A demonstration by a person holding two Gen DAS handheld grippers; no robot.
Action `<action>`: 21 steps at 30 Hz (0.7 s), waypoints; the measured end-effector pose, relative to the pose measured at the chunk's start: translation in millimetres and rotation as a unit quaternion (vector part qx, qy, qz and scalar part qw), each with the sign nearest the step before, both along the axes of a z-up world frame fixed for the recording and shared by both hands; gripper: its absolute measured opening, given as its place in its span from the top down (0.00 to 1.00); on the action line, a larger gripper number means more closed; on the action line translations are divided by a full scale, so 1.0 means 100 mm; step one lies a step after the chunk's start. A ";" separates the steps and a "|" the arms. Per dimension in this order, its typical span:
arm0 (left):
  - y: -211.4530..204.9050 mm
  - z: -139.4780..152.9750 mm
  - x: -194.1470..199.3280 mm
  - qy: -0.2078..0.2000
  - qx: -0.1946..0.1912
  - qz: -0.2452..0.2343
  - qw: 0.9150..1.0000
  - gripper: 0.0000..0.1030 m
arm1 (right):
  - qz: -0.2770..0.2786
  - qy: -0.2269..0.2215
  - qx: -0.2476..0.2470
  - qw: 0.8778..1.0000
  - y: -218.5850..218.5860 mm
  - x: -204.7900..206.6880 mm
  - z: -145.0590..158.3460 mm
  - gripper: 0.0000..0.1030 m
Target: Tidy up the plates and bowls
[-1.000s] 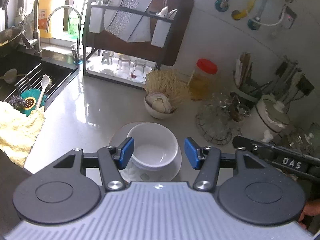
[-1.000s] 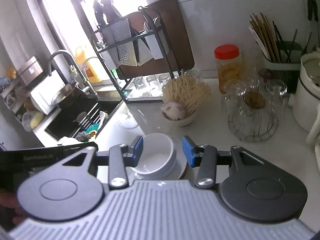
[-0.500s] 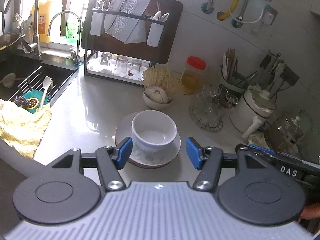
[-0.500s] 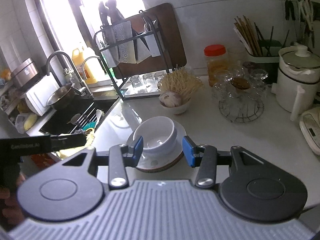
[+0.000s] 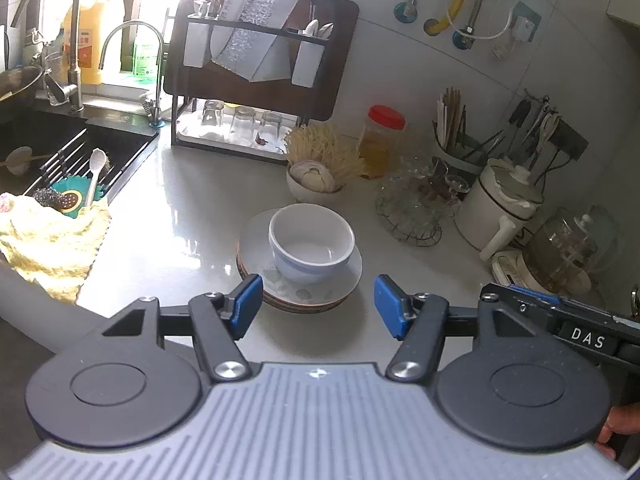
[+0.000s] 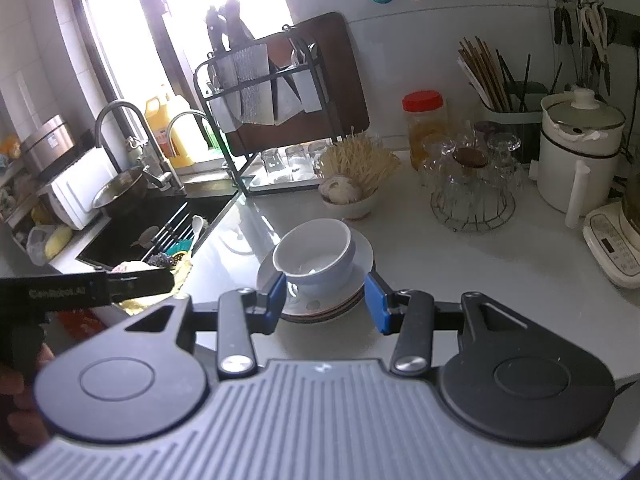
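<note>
Bowl [image 5: 312, 242] hides plate [image 5: 256, 252] centre.

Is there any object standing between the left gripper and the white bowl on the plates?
Nothing visible does. The left gripper, its jaws opening and empty, faces the white ceramic bowl on the stacked plates across bare grey countertop.

text: "DAS" | on: black handheld gripper body [image 5: 588, 338], right of the blue-padded tool in the left wrist view || text: "GenRobot.AI", blurred | on: black handheld gripper body [image 6: 60, 292], left of the tool in the right wrist view
</note>
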State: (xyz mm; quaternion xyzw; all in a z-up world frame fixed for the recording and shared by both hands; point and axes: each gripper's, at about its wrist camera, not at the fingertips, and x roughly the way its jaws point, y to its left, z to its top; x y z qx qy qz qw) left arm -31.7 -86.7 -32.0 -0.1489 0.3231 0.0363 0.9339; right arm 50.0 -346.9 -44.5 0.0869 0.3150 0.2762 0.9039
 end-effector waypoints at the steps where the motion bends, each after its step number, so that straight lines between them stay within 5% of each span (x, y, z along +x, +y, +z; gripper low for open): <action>1: 0.00 0.00 -0.02 -0.002 0.000 0.002 1.000 0.35 | -0.001 0.000 0.000 1.000 -0.01 -0.02 0.00 0.55; 21: -0.12 0.03 -0.24 0.006 0.015 0.004 1.000 0.35 | 0.000 -0.008 -0.017 1.000 0.00 -0.15 0.00 0.55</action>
